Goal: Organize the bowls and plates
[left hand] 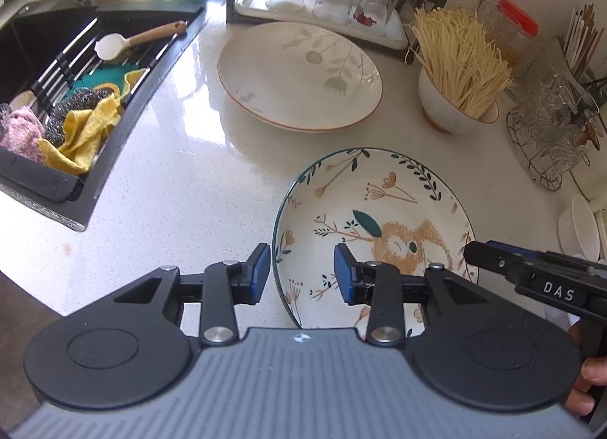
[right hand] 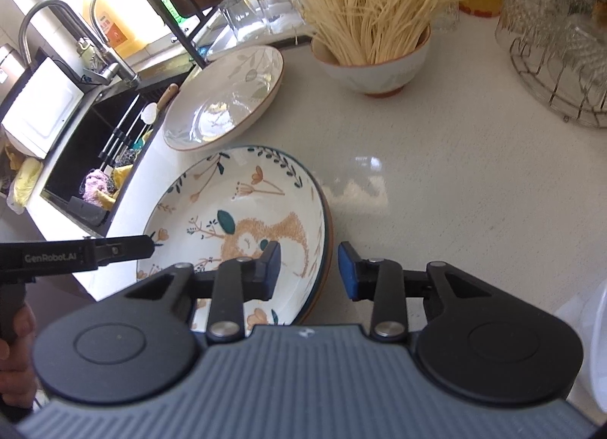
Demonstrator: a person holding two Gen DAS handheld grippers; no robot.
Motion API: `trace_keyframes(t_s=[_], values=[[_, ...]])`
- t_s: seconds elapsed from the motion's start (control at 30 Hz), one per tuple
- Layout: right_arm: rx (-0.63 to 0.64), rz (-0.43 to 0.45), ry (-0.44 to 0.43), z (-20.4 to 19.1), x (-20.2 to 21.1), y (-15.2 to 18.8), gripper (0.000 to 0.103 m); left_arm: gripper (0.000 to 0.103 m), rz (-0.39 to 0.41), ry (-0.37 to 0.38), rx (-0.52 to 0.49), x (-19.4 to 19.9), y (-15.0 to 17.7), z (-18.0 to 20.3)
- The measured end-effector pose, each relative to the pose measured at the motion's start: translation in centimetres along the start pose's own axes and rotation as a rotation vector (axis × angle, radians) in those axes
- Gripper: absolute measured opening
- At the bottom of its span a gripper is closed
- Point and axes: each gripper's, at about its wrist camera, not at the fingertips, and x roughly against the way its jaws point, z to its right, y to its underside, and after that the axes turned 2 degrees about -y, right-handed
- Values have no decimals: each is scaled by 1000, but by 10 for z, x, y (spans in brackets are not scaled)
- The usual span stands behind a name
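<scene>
While both grippers straddle opposite edges of the squirrel-pattern plate (left hand: 379,234), neither visibly presses on it. The left gripper (left hand: 302,274) has one blue pad outside the plate's left rim and the other over the plate's inside, with daylight on both sides of the rim. The right gripper (right hand: 309,272) stands the same way at the right rim: one pad over the plate's inside, one over the countertop (right hand: 455,192), jaws partly open and empty.

The plate sits on the countertop near its front edge. In the right wrist view a second rim, brown-edged, shows just beneath it, so it probably rests on another dish; this is not certain. The leaf-pattern plate (left hand: 299,75) lies behind it, tilted, near the sink (left hand: 45,60). The bowl of dry noodles (left hand: 455,105) stands to the right of that plate.

Hazards from this position:
- Unequal closing. If one pad seats before the other, the plate may pivot and slide toward the counter edge.
- Shallow bite. Glazed rims are smooth; a grip on the lip alone is likely to slip under the plate's weight.
- Catching the lower rim. A pad that goes too deep could clamp both dishes and lift them unevenly.
- Uneven lift by the two hands could tip the plate against the leaf-pattern plate.
</scene>
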Motion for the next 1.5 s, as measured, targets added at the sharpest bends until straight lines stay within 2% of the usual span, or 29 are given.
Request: trace_keyframes(t_s=[0.37, 0.73, 1.0, 1.13, 1.5], values=[[110, 136, -23, -14, 51, -15, 37, 42, 108, -9, -31, 49, -3, 31], [174, 193, -69, -13, 79, -22, 37, 42, 150, 15, -34, 75, -7, 72], [208, 203, -86, -6, 85, -25, 37, 42, 111, -12, -29, 67, -8, 83], [204, 193, -82, -6, 80, -27, 37, 42, 93, 12, -15, 61, -16, 78], [126, 158, -24, -14, 43, -46, 37, 42, 63, 69, -45, 26, -66, 40]])
